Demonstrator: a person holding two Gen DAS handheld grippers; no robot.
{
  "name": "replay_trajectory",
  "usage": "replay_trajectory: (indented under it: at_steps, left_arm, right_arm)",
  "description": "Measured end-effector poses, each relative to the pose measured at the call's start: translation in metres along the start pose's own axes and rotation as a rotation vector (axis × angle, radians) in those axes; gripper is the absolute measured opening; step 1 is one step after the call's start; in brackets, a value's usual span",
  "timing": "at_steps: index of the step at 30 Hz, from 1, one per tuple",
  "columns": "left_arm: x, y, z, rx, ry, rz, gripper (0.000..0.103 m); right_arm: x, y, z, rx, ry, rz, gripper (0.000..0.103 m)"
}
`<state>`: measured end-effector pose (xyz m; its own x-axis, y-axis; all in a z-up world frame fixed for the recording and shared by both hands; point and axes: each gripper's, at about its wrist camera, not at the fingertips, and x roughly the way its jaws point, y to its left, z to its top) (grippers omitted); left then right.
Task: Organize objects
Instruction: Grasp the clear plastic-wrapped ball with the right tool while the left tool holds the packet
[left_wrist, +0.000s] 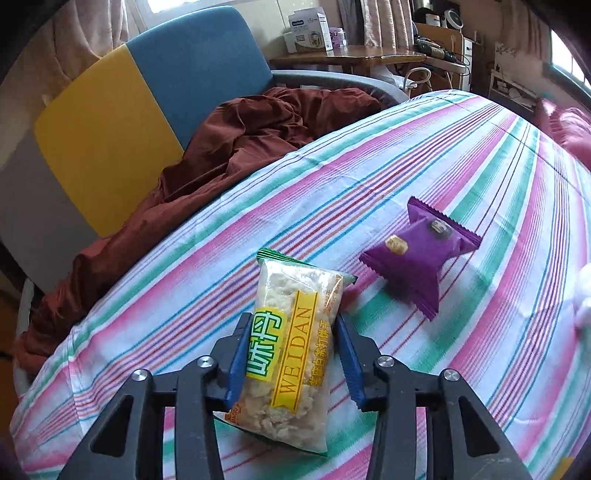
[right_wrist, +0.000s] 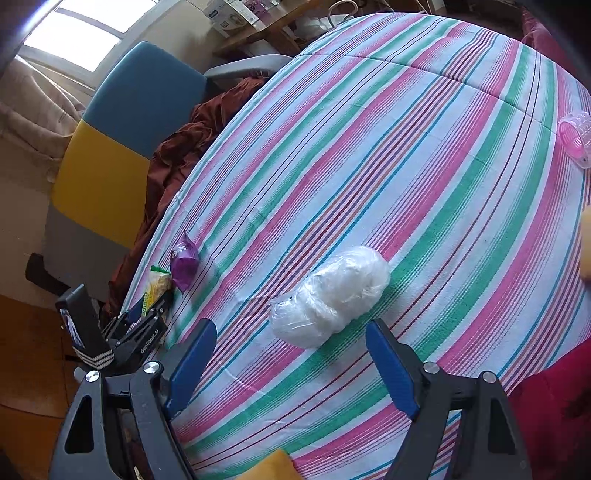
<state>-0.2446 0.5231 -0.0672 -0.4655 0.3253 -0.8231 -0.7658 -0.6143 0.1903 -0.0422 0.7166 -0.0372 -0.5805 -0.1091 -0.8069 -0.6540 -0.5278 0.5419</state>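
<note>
My left gripper (left_wrist: 293, 328) is shut on a clear snack packet with a yellow WEIDAN label (left_wrist: 291, 354), held just above the striped bedsheet (left_wrist: 461, 155). A purple snack packet (left_wrist: 421, 254) lies on the sheet just ahead and to the right. In the right wrist view my right gripper (right_wrist: 291, 332) is open and empty, with a white plastic-wrapped bundle (right_wrist: 332, 295) on the sheet just beyond its fingertips. The left gripper (right_wrist: 147, 314) with its packet (right_wrist: 157, 286) and the purple packet (right_wrist: 183, 264) show at the bed's left edge.
A rust-brown blanket (left_wrist: 229, 147) is bunched along the bed's left side by a blue-and-yellow chair (left_wrist: 147, 92). A pink clear container (right_wrist: 576, 138) lies at the far right of the sheet. A wooden desk (left_wrist: 351, 59) with boxes stands behind. A red cloth (right_wrist: 554, 406) sits at lower right.
</note>
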Motion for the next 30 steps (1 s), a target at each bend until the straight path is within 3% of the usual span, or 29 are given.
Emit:
replay_trajectory:
  at_steps: [5,11,16,24,30]
  left_arm:
    - [-0.024,0.005,-0.035,-0.142,0.042,0.003,0.045]
    - [-0.059,-0.014,-0.084,-0.177,0.054,0.064,0.045]
    - [-0.088,-0.027,-0.123,-0.233,0.062,0.052,0.045]
    - [-0.128,-0.045,-0.182,-0.272,-0.038,0.045,0.045]
    - [-0.132,-0.044,-0.198,-0.275,-0.132,0.029,0.045]
  right_arm:
    - [-0.007,-0.008,0.003,0.047,-0.027,0.027,0.085]
    - [-0.019,-0.021,0.008,0.124,-0.096,0.033,0.085]
    - [-0.021,-0.024,0.01,0.138,-0.133,-0.025,0.085]
    - [-0.003,-0.007,0.011,0.014,-0.104,-0.169,0.085]
    - [0.01,0.005,0.012,-0.077,-0.097,-0.264,0.084]
